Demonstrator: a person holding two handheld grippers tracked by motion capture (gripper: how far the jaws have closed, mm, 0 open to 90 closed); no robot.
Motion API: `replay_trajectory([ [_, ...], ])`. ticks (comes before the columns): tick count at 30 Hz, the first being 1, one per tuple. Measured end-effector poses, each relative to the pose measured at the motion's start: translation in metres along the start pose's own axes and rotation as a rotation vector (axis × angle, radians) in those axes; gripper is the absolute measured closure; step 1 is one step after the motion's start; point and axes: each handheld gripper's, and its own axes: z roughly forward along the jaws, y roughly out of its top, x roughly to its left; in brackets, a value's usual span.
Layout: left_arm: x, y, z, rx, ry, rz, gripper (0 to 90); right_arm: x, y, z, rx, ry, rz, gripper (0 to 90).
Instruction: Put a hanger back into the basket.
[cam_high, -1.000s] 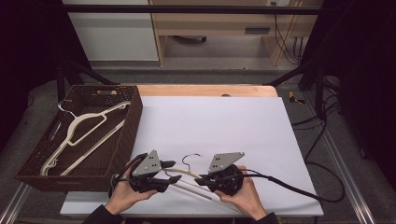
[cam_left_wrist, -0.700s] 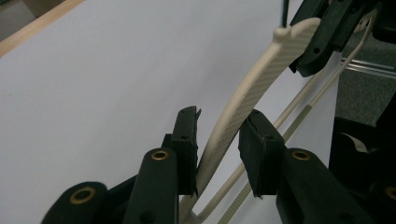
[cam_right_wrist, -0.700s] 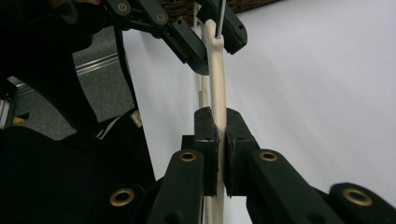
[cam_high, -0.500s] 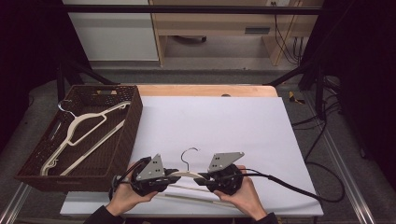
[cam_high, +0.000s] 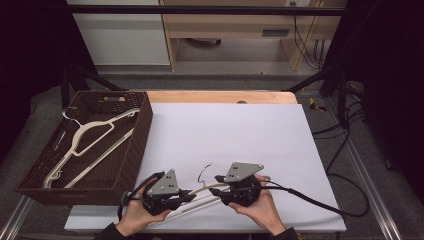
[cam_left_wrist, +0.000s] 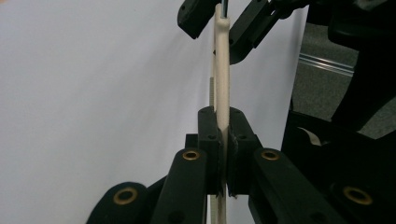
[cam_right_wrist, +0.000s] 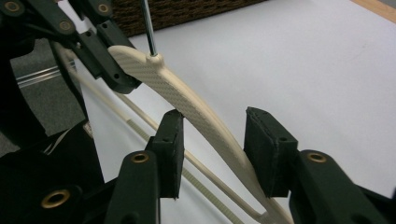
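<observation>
the hanger lies near the worktop's front edge, long axis running between both hands. left hand-held gripper pinches its shoulder nearest the basket; right hand-held gripper has just been opening, jaws spread astride the other shoulder.

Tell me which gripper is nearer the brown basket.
Left. The left gripper sits just off the brown basket's near right corner; the right gripper is farther right over the white mat.

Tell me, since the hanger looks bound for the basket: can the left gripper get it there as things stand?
Probably yes: the left gripper is shut on the hanger, the right gripper has let go, and the basket stands open beside it.
</observation>
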Motion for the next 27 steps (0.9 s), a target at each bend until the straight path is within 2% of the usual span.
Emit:
replay_trajectory([
  [3, 0.002, -0.001, -0.003, -0.009, 0.015, -0.025, 86.7, -0.002, -0.001, -0.005, -0.029, -0.022, -0.002, 47.3],
  [6, 0.005, -0.001, -0.007, -0.022, 0.029, -0.052, 86.7, -0.007, -0.003, -0.015, -0.067, -0.047, 0.017, 43.5],
  [14, 0.010, 0.000, -0.024, -0.060, 0.076, -0.084, 86.6, -0.029, -0.017, -0.040, -0.129, -0.140, 0.108, 29.6],
  [21, 0.014, 0.003, -0.042, -0.108, 0.109, -0.105, 86.6, -0.044, -0.033, -0.061, -0.141, -0.217, 0.162, 22.2],
  [27, 0.015, 0.006, -0.059, -0.148, 0.139, -0.121, 86.6, -0.055, -0.044, -0.070, -0.150, -0.278, 0.196, 16.7],
])
